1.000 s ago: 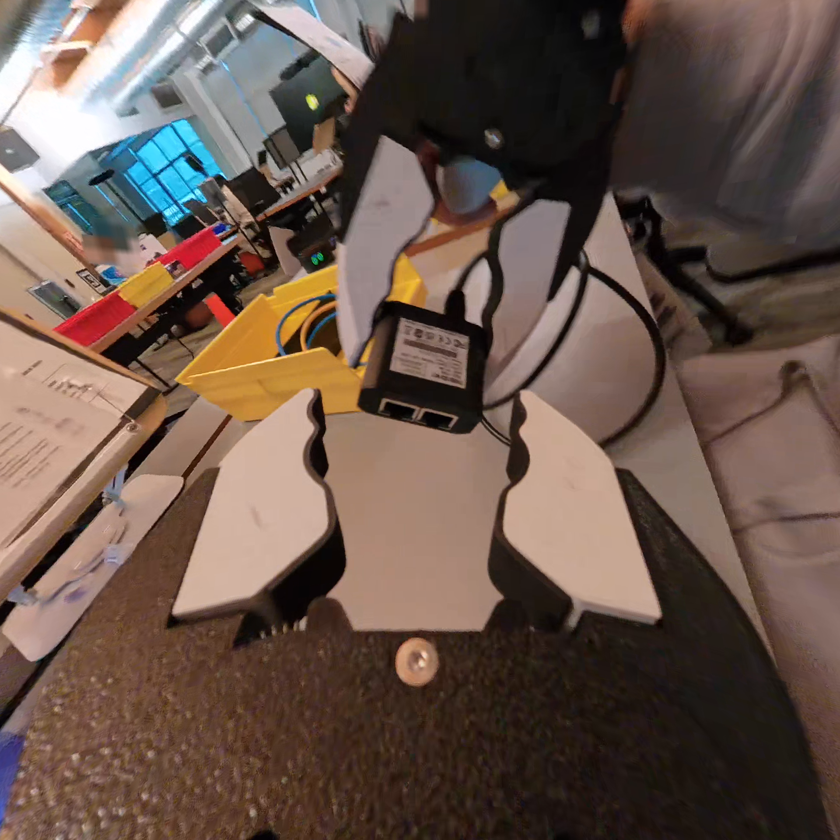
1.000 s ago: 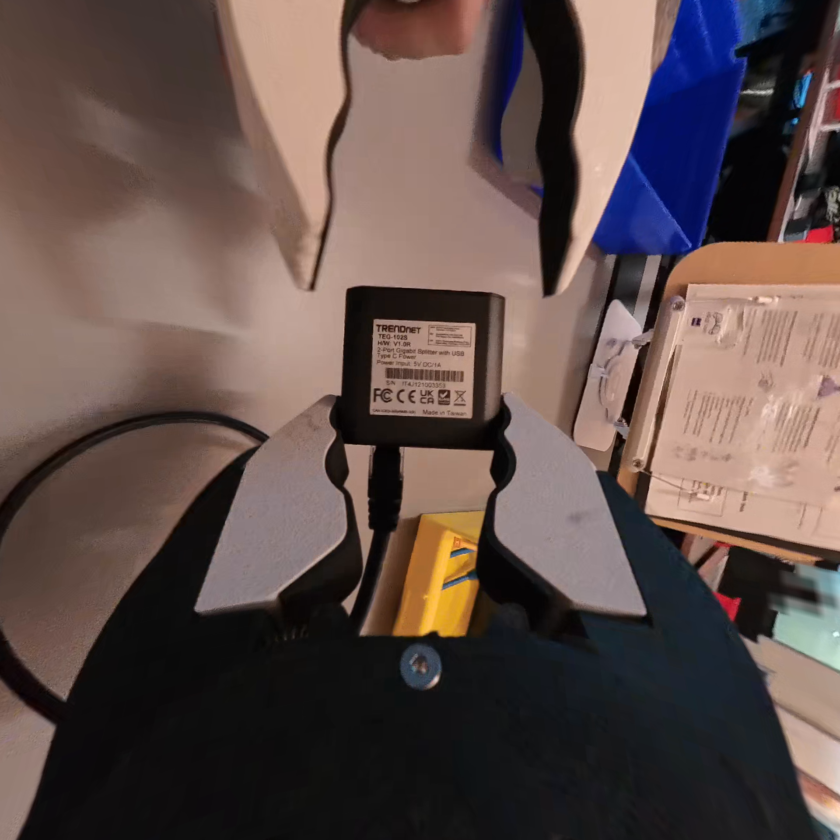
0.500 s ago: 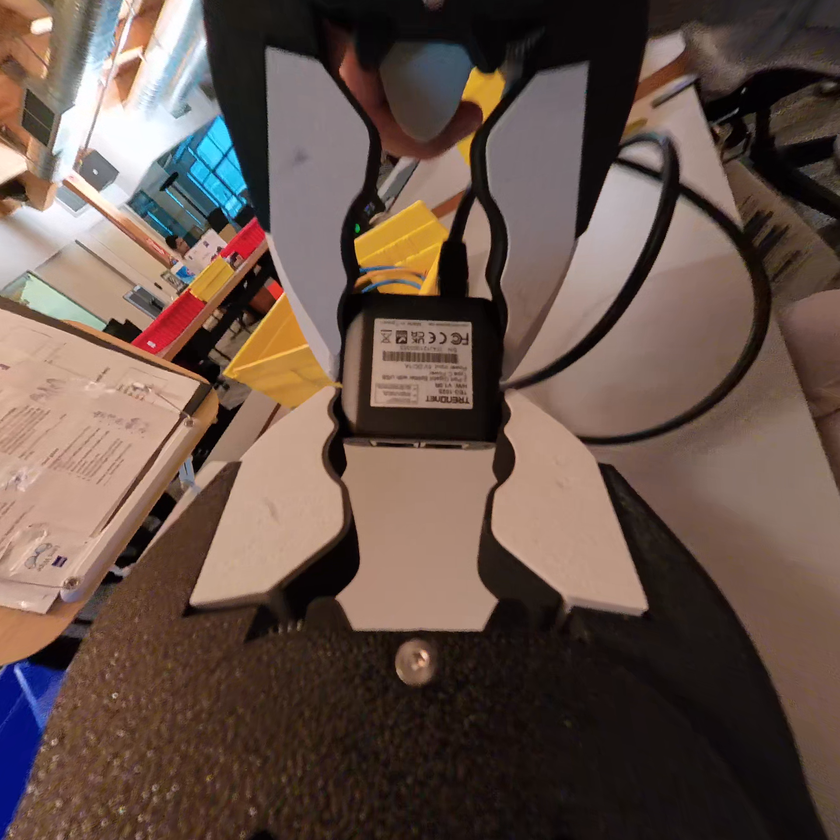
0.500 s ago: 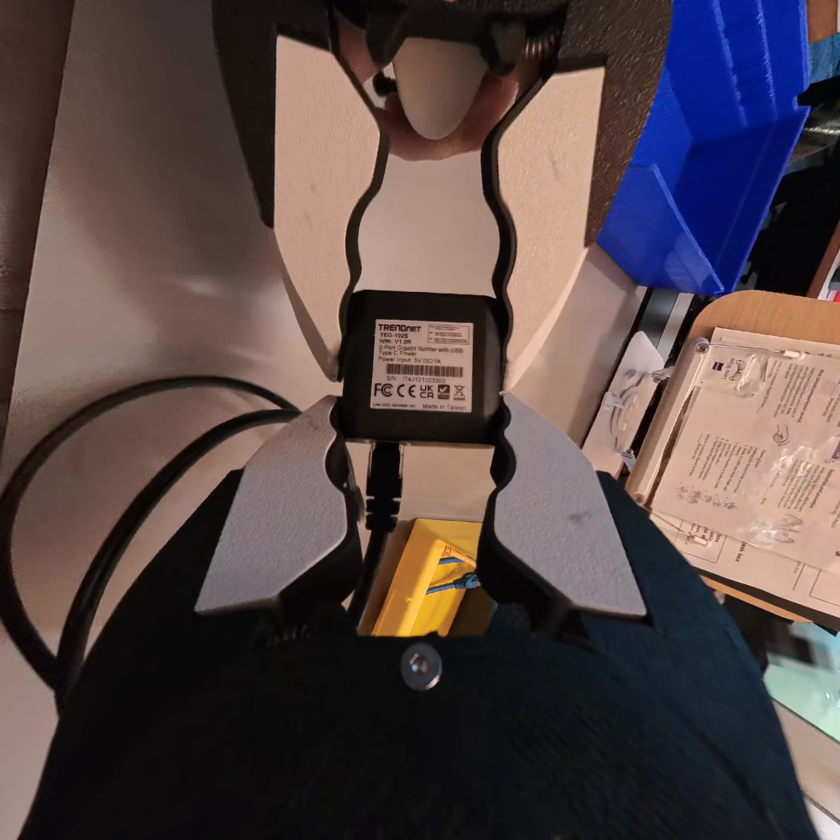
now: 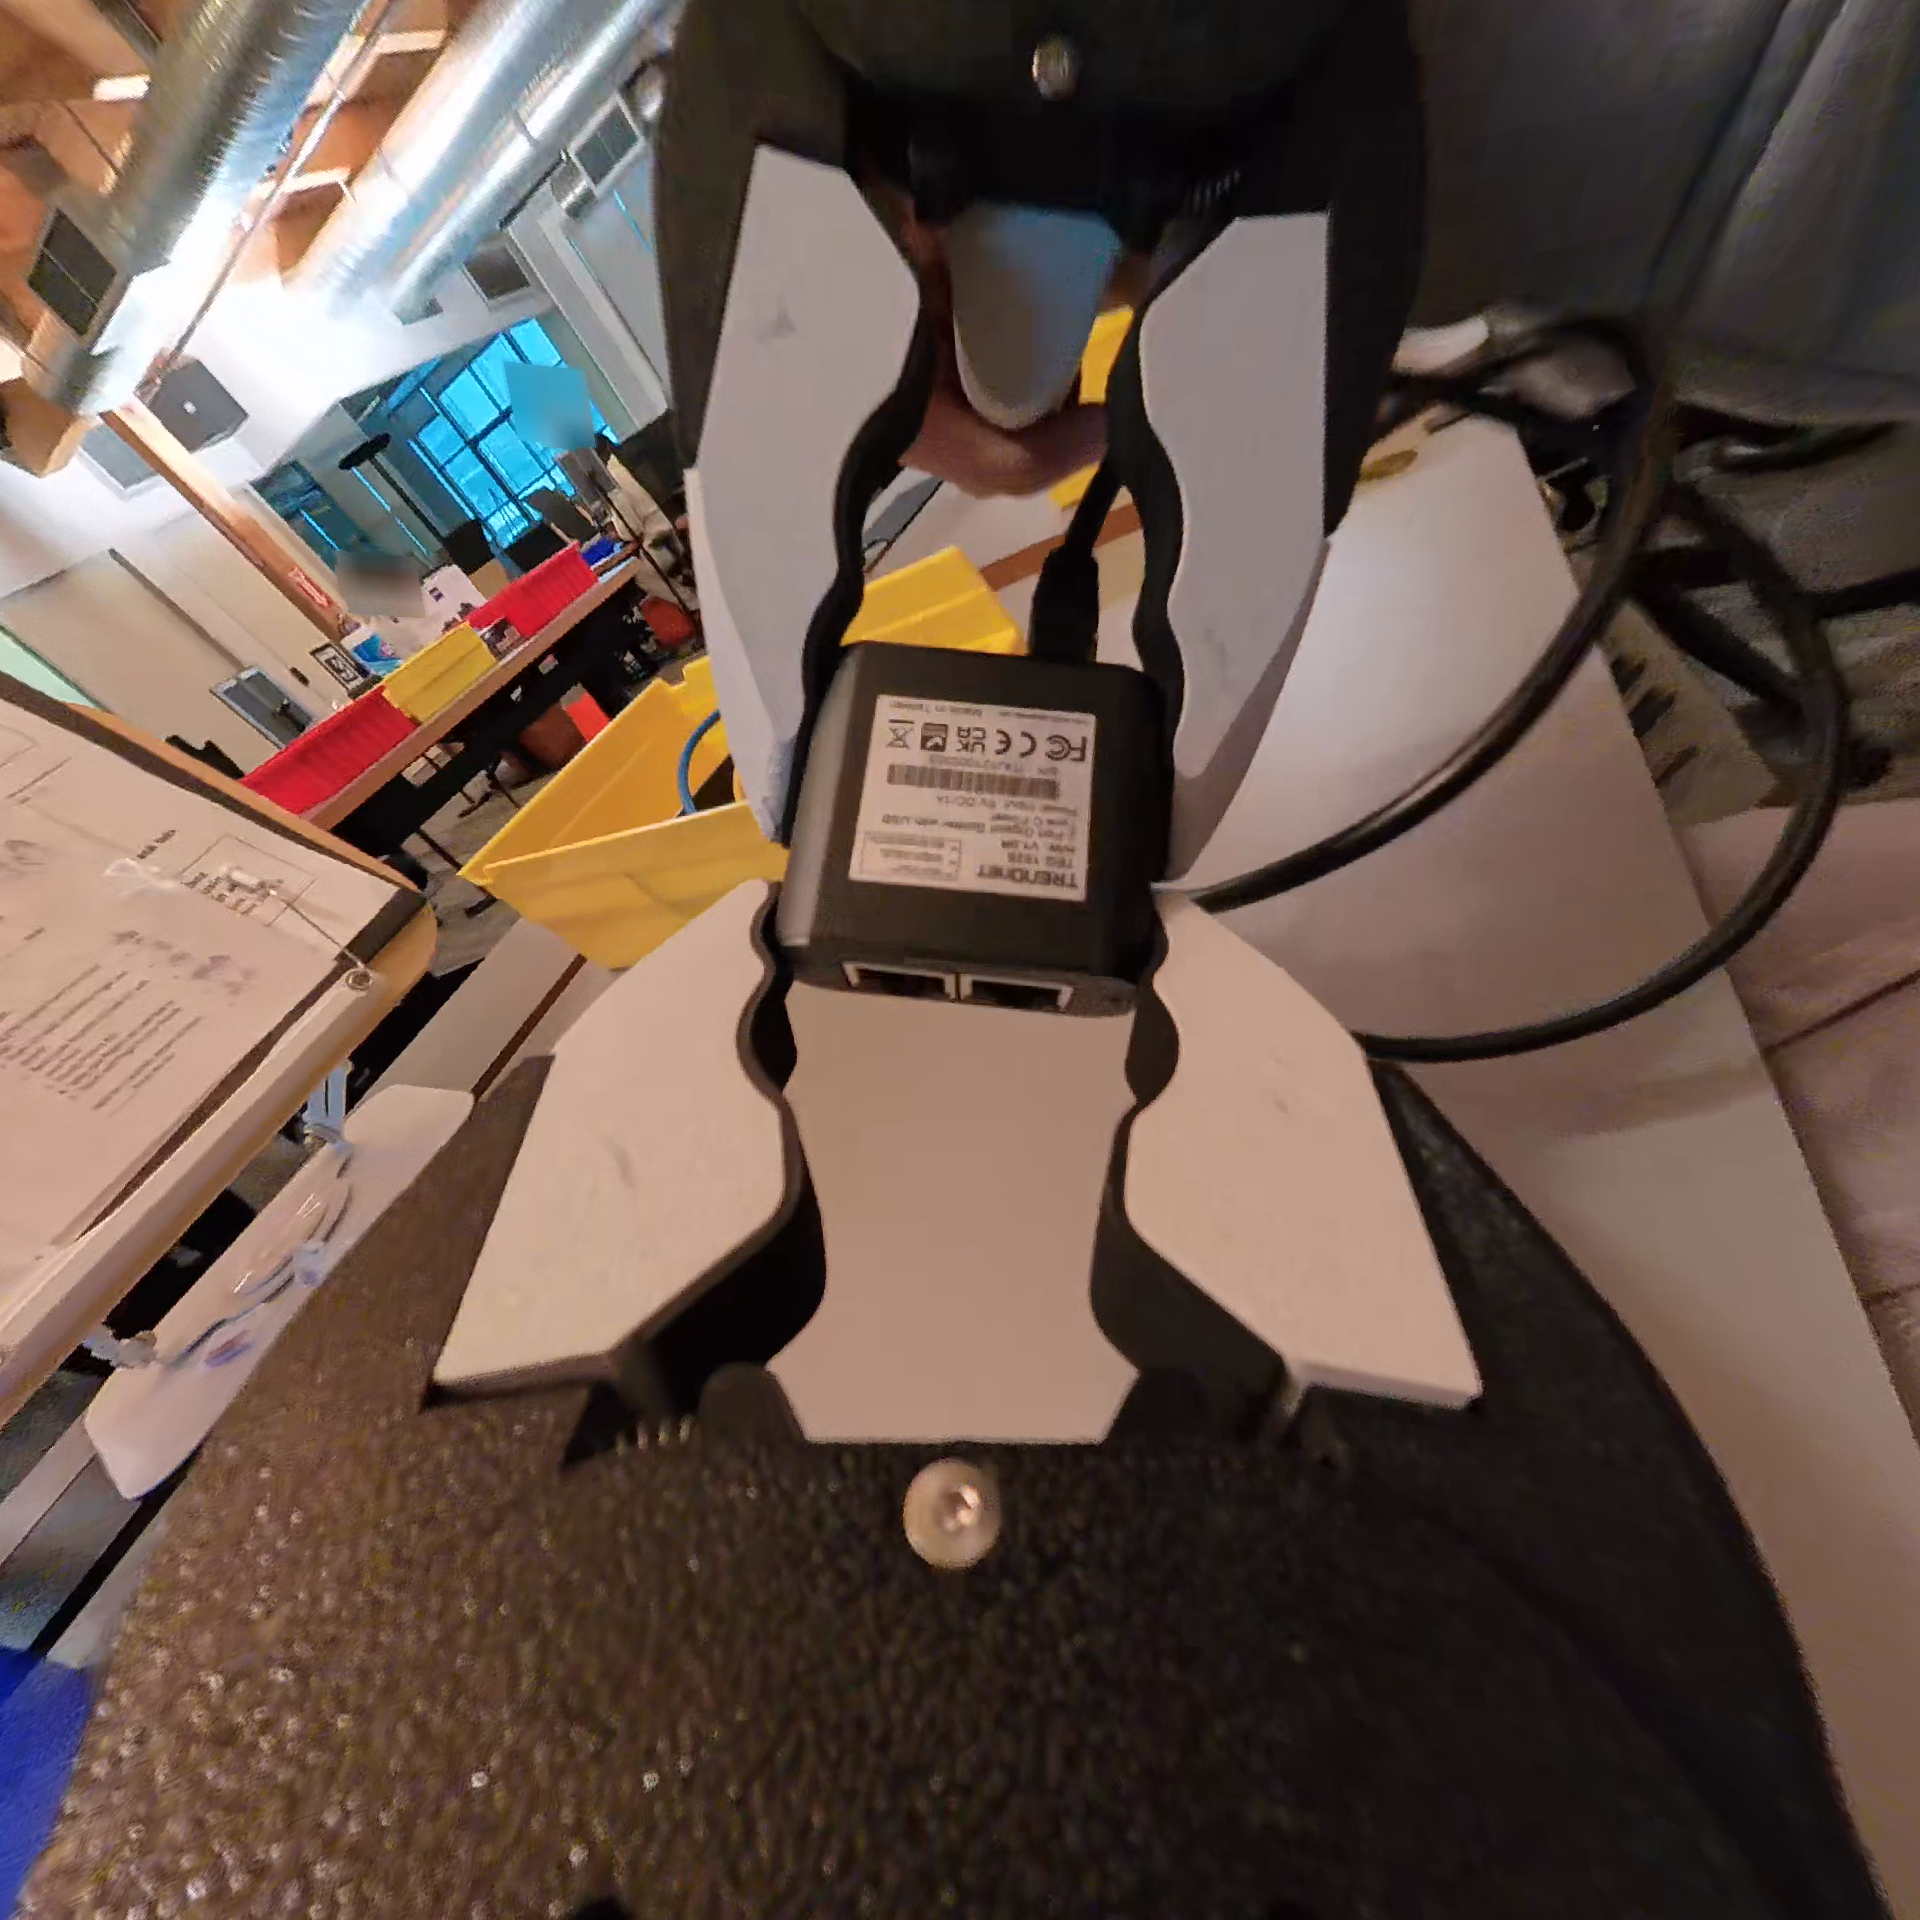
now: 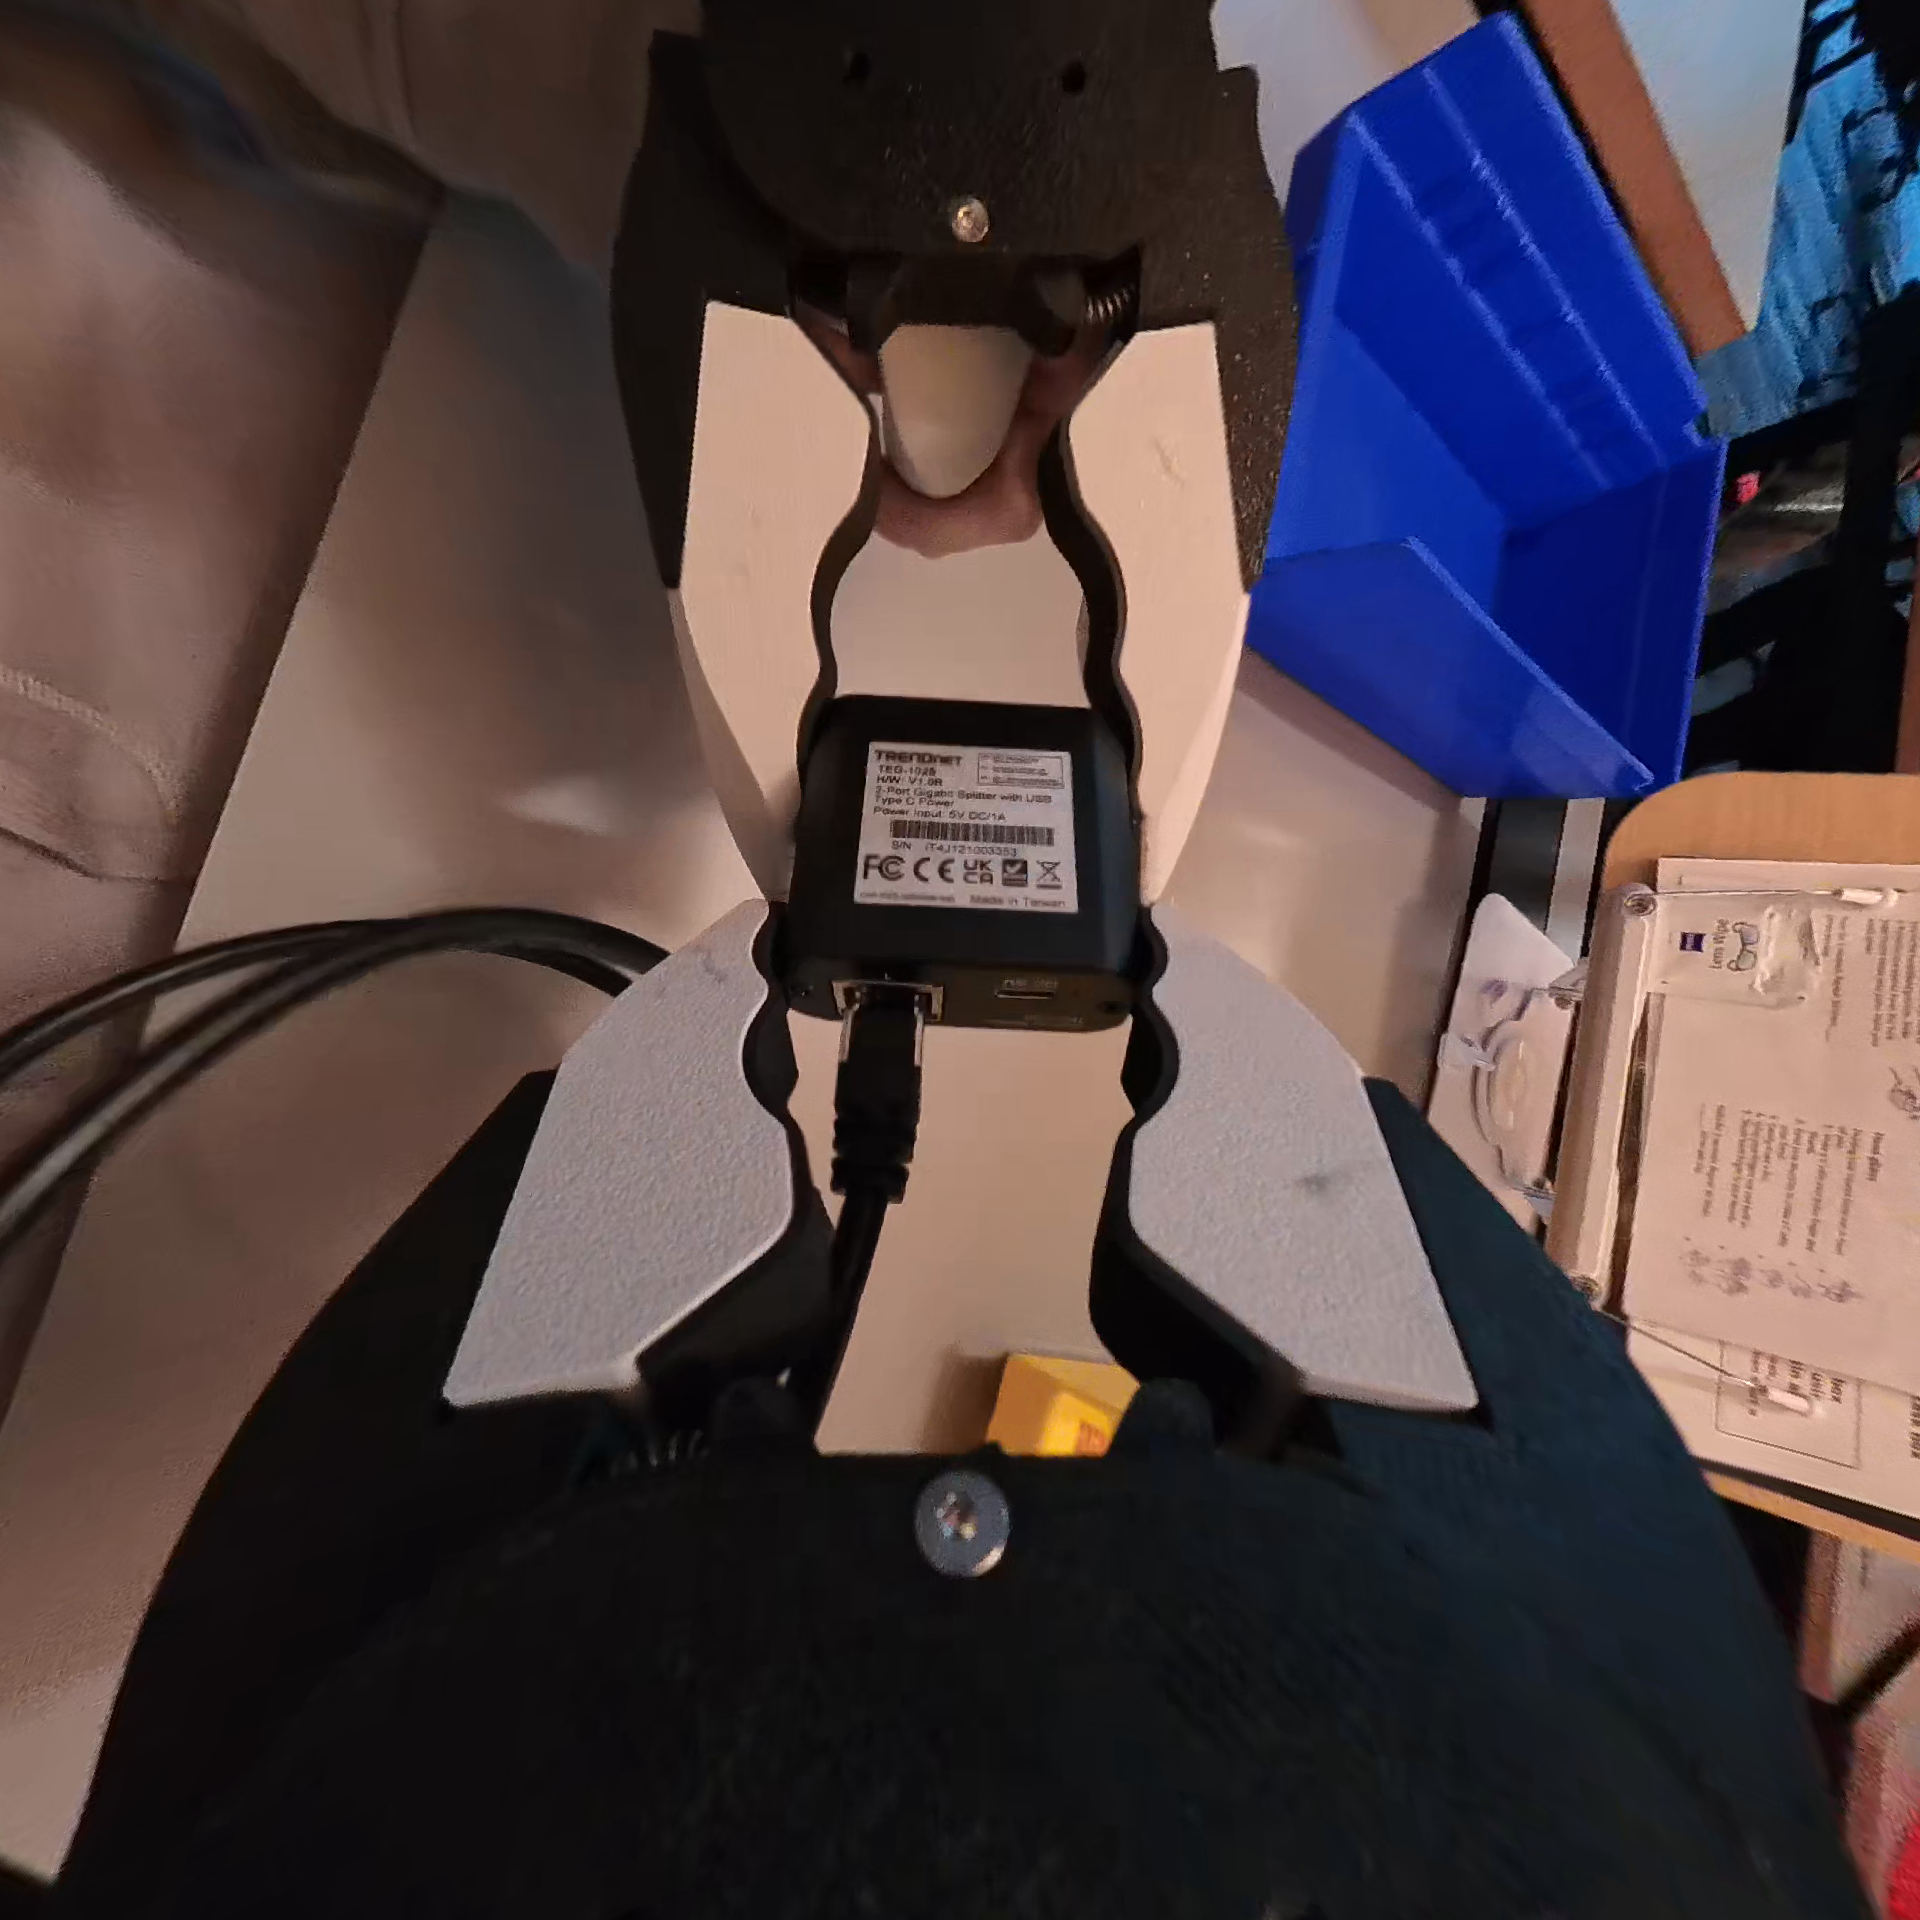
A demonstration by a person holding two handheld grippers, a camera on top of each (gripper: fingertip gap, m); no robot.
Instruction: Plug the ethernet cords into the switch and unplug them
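Observation:
The small black switch (image 5: 977, 821) with a white label hangs in the air between both grippers, above the white table (image 5: 1455, 810). My left gripper (image 5: 961, 935) is shut on the end with two empty ports (image 5: 956, 982). My right gripper (image 6: 958, 935) is shut on the opposite end, and its fingers (image 5: 790, 468) reach in from above in the left wrist view. A black ethernet cord (image 6: 878, 1081) is plugged into the left port on the right gripper's side. Its plug also shows in the left wrist view (image 5: 1065, 603). The left gripper's fingers (image 6: 758, 582) face me in the right wrist view.
The black cord loops (image 5: 1714, 831) lie on the table to the right. A yellow bin (image 5: 623, 852) holding a blue cord stands behind the switch. A blue bin (image 6: 1455, 520) and a clipboard with papers (image 6: 1766, 1143) sit at the table's edge. My left and right fingertips are right by each other.
One second ago the left gripper was open and short of the switch. It has moved in and closed on the switch's near end. The switch has since tilted, showing its ports.

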